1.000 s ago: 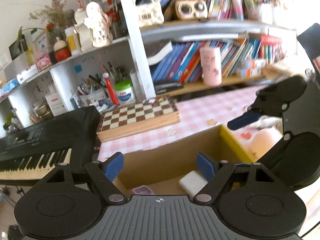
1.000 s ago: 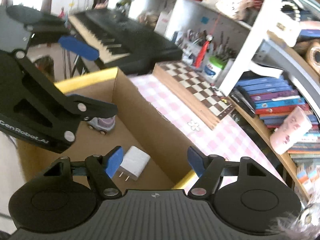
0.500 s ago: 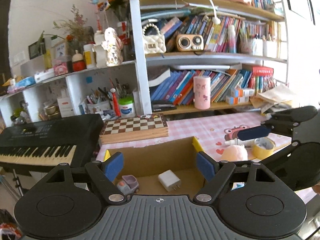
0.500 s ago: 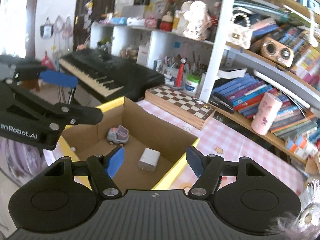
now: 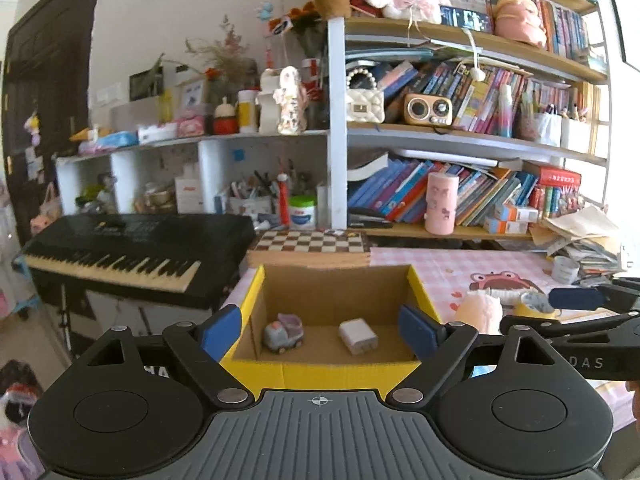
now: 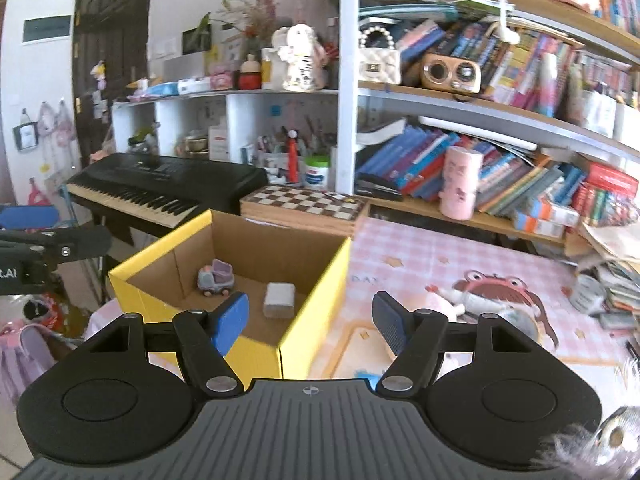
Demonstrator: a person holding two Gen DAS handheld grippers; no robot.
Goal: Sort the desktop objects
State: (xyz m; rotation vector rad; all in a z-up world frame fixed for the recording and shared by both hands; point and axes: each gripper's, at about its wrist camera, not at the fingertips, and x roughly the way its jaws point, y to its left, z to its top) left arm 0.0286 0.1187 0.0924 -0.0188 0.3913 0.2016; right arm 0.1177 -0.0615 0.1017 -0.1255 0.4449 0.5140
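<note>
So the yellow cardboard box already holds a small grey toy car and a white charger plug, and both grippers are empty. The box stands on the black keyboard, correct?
Not quite: the yellow cardboard box stands on the pink checked tablecloth, beside the black keyboard, as the right wrist view shows.

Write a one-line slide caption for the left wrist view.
Left gripper, jaws opening and empty, faces a yellow cardboard box holding a toy car and white charger.

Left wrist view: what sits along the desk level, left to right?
Keyboard → cardboard box, holding toy car then white charger → pink plush ball → tape roll → stack of papers.
</note>
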